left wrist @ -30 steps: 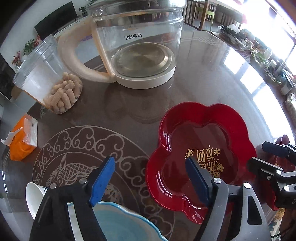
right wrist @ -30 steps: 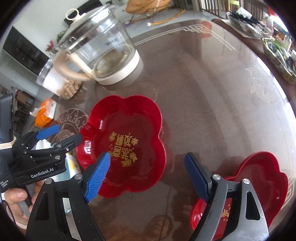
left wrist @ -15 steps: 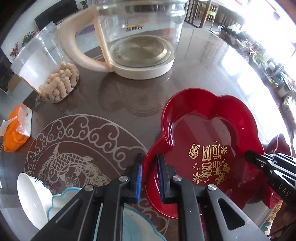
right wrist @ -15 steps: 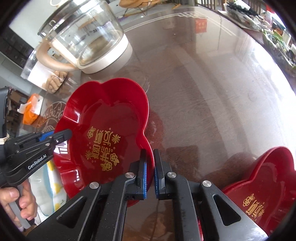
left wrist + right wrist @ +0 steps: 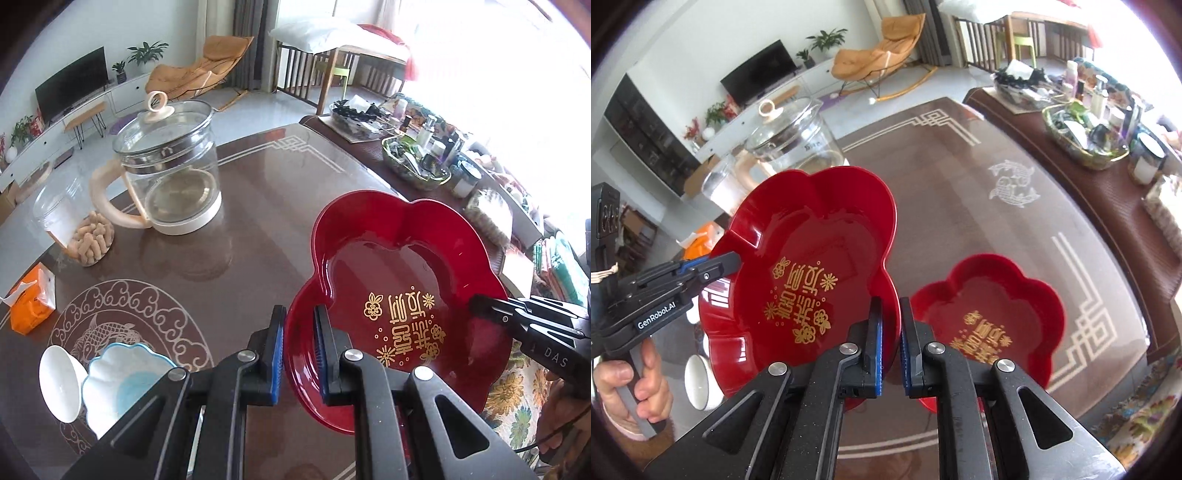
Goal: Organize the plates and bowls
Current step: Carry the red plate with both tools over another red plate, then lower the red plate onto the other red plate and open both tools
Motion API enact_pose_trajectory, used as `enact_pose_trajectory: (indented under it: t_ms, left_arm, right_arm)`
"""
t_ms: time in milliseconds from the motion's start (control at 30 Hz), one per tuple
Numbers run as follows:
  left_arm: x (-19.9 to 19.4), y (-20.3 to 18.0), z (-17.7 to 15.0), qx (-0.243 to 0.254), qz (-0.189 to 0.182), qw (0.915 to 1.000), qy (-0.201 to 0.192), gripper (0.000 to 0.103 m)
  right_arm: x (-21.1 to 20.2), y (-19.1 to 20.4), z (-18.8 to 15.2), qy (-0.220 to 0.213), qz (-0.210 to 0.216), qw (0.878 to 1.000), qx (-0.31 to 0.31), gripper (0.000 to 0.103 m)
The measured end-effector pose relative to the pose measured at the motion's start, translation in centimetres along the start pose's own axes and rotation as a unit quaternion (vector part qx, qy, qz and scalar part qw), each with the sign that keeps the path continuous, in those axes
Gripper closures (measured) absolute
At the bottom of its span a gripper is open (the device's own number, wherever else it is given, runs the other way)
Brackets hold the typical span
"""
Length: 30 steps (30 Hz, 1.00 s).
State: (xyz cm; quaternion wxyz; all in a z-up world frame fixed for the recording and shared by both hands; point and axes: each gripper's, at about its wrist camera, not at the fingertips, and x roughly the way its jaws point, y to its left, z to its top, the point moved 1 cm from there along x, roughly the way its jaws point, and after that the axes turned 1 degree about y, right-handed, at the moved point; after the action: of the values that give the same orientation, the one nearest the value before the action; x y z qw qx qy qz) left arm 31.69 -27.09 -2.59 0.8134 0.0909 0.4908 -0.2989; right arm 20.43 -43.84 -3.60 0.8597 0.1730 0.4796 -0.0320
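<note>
Where fish-motif glass table point(image 5: 258, 236) ends, bright living room: television point(image 5: 72, 88), lounge chair point(image 5: 199, 74).

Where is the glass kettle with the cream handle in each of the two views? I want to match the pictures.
Left wrist view: glass kettle stands upper left on the table, fully visible, beyond the held large red plate.
Right wrist view: glass kettle sits upper left, its lower part hidden behind that plate.
Shared landmark: the orange lounge chair behind it.
</note>
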Motion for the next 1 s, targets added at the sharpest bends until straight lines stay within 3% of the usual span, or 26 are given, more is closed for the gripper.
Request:
enact_pose_trajectory:
  t_ms: [167,433,667,800,833,867,1000]
  left_arm:
    - [3.5,-4.3,-1.1,0.012,-0.013,0.9997,0.018,0.089]
    - [9.9,-8.3,-2.8,0.032,0.002,0.9984,0.046,0.089]
    - [11.2,-10.1,-4.7,0.051,0.006,0.9973,0.051,0.089]
    - [11.1,-11.3,-5.5,0.070,0.023,0.9957,0.057,0.088]
    - [10.7,-11.5,-5.6,0.075,0.028,0.9954,0.051,0.088]
    - [10.2,-11.6,-5.7,0.080,0.032,0.9953,0.043,0.088]
    - [7.7,-10.8,-5.5,0.067,0.033,0.9971,0.010,0.088]
  right_arm:
    - [-0.6,-4.0,-1.0,-0.009,-0.036,0.999,0.022,0.091]
    - [3.7,-11.2,-2.0,-0.012,-0.053,0.996,0.076,0.090]
    - [6.8,-13.8,-2.2,-0.023,-0.065,0.995,0.071,0.082]
    - [7.0,-13.4,-1.8,-0.042,-0.087,0.994,0.044,0.070]
    - [7.0,-13.5,-1.7,-0.045,-0.085,0.994,0.045,0.051]
    - [6.9,-13.5,-1.7,-0.050,-0.083,0.994,0.046,0.044]
    - [6.1,-13.5,-1.6,-0.067,-0.085,0.993,0.050,0.042]
